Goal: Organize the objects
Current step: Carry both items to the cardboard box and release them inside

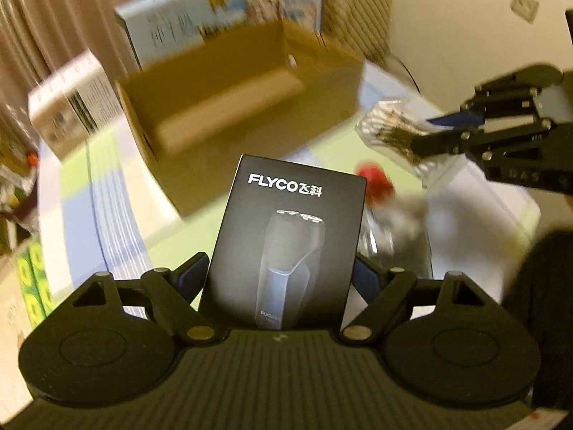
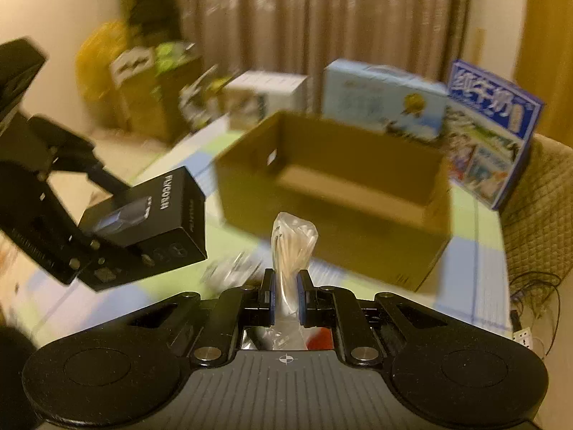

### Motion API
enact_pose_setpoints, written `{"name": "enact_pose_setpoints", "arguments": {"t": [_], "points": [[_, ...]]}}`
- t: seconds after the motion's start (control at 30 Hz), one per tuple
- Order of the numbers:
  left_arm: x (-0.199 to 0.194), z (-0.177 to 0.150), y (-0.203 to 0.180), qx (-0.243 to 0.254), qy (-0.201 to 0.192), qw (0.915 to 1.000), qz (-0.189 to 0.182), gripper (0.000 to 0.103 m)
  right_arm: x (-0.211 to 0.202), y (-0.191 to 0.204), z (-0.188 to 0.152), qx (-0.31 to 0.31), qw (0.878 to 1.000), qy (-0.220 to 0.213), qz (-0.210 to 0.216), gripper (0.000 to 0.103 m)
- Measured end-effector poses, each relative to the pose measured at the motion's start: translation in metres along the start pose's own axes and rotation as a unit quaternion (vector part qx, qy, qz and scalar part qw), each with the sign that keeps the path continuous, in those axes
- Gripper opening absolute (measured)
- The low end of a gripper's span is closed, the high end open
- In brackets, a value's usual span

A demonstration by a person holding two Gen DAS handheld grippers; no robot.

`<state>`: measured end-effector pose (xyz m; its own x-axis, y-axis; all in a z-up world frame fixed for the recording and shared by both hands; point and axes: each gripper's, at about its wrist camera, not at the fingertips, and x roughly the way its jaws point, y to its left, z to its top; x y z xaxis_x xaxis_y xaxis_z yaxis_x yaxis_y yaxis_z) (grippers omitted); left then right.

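Jaws grip shaver box (image 1: 286, 243), swab bag (image 2: 292, 247)

Open cardboard box (image 2: 333, 193) ahead of both grippers, its top unobstructed. Printed cartons (image 2: 383, 96) stand just behind it, closing off the far side.

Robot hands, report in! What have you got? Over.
Left gripper shut on shaver box. Right gripper shut on swab bag. Open cardboard box ahead, path clear.
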<state>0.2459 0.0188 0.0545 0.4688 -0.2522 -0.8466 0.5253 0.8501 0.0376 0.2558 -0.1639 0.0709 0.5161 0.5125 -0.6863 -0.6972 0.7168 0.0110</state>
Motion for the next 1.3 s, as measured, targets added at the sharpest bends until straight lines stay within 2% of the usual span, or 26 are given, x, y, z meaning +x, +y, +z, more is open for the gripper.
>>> {"name": "enact_pose_setpoints", "arguments": {"t": [0.27,0.47,0.7,0.93,1.1,1.13,1.17,1.23,1.27,1.3], "points": [[0.018,0.094,0.033,-0.048,-0.056,0.9964,0.041,0.081,0.033,-0.058,0.063,0.046,0.997,-0.047,-0.048,0.008],[0.055,0.135,0.06,-0.071,-0.071,0.9932,0.059,0.081,0.069,-0.091,0.087,0.063,0.994,-0.06,-0.065,0.008],[0.086,0.152,0.073,-0.085,-0.091,0.9899,0.067,0.084,0.103,-0.106,0.091,0.065,0.994,-0.061,-0.065,0.008],[0.089,0.14,0.078,-0.092,-0.098,0.9878,0.078,0.084,0.121,-0.11,0.078,0.066,0.995,-0.046,-0.061,0.008],[0.084,0.131,0.077,-0.096,-0.1,0.9875,0.075,0.084,0.125,-0.115,0.078,0.079,0.994,-0.058,-0.056,0.009],[0.083,0.131,0.077,-0.096,-0.101,0.9875,0.074,0.084,0.125,-0.117,0.078,0.081,0.994,-0.062,-0.042,0.015],[0.082,0.129,0.076,-0.096,-0.101,0.9874,0.074,0.084,0.123,-0.121,0.077,0.097,0.992,-0.069,-0.034,0.033],[0.08,0.125,0.075,-0.096,-0.101,0.9874,0.075,0.084,0.119,-0.122,0.076,0.105,0.991,-0.078,-0.038,0.059],[0.078,0.123,0.074,-0.095,-0.101,0.9875,0.076,0.084,0.108,-0.122,0.074,0.109,0.988,-0.097,-0.047,0.062],[0.075,0.119,0.072,-0.092,-0.102,0.9874,0.078,0.085,0.108,-0.122,0.074,0.109,0.988,-0.097,-0.047,0.062]]}}
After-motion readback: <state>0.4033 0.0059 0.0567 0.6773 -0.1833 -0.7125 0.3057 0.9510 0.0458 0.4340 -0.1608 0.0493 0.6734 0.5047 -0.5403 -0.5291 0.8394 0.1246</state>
